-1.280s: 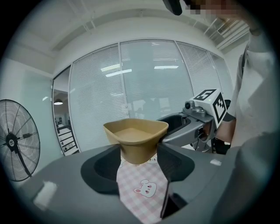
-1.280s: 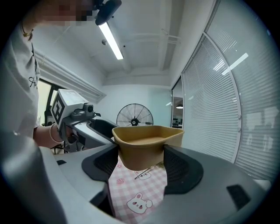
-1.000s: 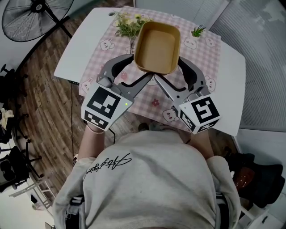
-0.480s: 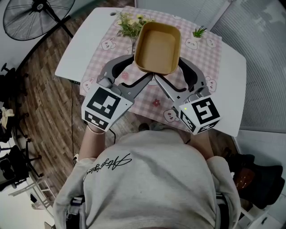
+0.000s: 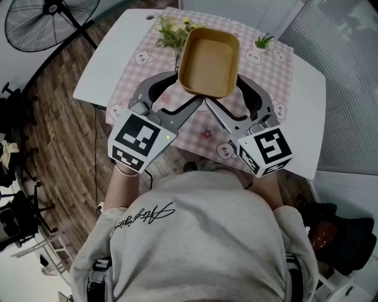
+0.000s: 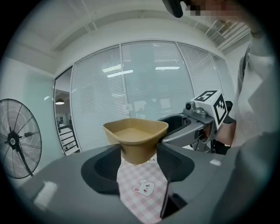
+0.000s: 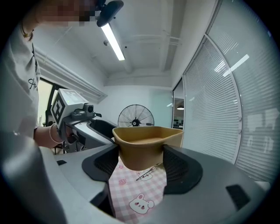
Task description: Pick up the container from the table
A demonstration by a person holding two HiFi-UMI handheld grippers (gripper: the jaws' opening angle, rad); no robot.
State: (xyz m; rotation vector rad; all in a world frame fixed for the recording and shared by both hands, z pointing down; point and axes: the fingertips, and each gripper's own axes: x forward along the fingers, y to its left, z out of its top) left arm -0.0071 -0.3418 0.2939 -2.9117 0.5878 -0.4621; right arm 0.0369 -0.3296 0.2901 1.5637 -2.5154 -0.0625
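Note:
A tan, empty rectangular container (image 5: 208, 62) hangs above the table, gripped from both near corners. My left gripper (image 5: 188, 88) is shut on its near left corner. My right gripper (image 5: 223, 91) is shut on its near right corner. In the left gripper view the container (image 6: 135, 133) sits wedged between the dark jaws of the left gripper (image 6: 138, 159), with the pink cloth far below. The right gripper view shows the same container (image 7: 146, 140) pinched between the jaws of the right gripper (image 7: 141, 164). Each gripper view also shows the other gripper beside the container.
A pink checked cloth (image 5: 260, 71) with bunny prints covers the middle of the white table (image 5: 109, 53). A vase of flowers (image 5: 171, 32) and a small green plant (image 5: 261, 41) stand at its far side. A standing fan (image 5: 50, 17) is on the floor at left.

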